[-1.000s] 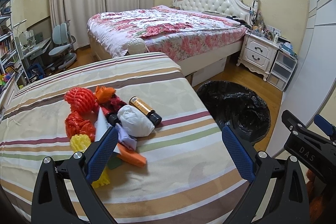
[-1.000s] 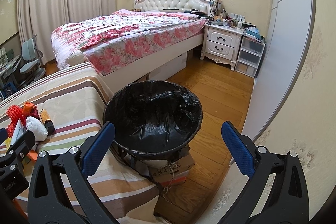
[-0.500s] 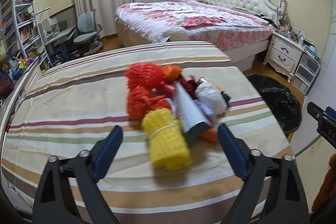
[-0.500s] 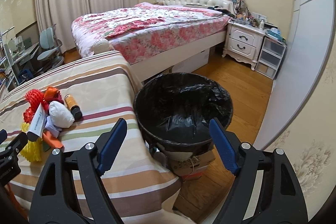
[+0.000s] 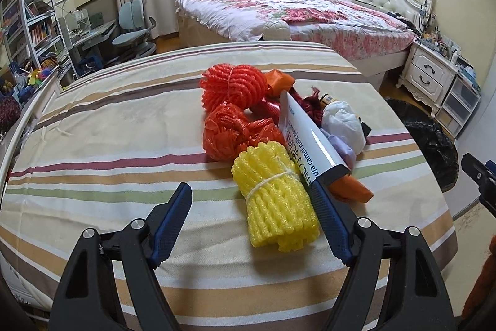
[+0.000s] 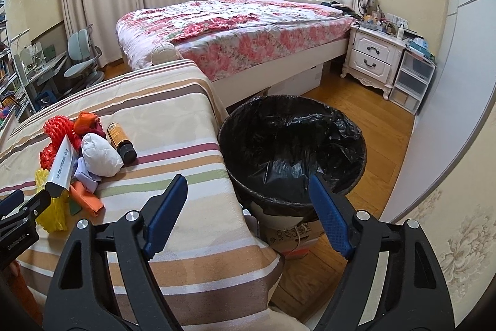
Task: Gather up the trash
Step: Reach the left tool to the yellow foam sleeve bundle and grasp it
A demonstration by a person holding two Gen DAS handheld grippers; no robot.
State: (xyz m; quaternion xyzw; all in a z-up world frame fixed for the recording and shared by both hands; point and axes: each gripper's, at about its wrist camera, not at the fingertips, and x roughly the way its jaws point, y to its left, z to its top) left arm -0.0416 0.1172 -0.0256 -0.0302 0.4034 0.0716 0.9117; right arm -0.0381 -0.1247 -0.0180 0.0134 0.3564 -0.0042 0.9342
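A pile of trash lies on the striped table (image 5: 108,145): a yellow foam net bundle (image 5: 272,197), two red-orange nets (image 5: 232,86), a long white box (image 5: 310,141), a white crumpled wad (image 5: 342,120) and a brown bottle (image 6: 121,138). My left gripper (image 5: 251,191) hangs low over the yellow bundle. Its jaws are closing, with the bundle between them close to the right finger; the left finger stands apart from it. My right gripper (image 6: 248,180) is open and empty, above the table's edge and the black-lined bin (image 6: 291,145).
The bin stands on a cardboard box (image 6: 288,234) on the wooden floor, right of the table. Behind are a flowered bed (image 6: 235,30), a white nightstand (image 6: 372,58) and plastic drawers (image 6: 412,79). Desk chairs (image 5: 136,24) and shelves (image 5: 28,20) are at the far left.
My left gripper swung from the table's right side onto the trash pile and came down close to the yellow bundle. Both grippers' jaws narrowed. The right view shifted left, showing more table.
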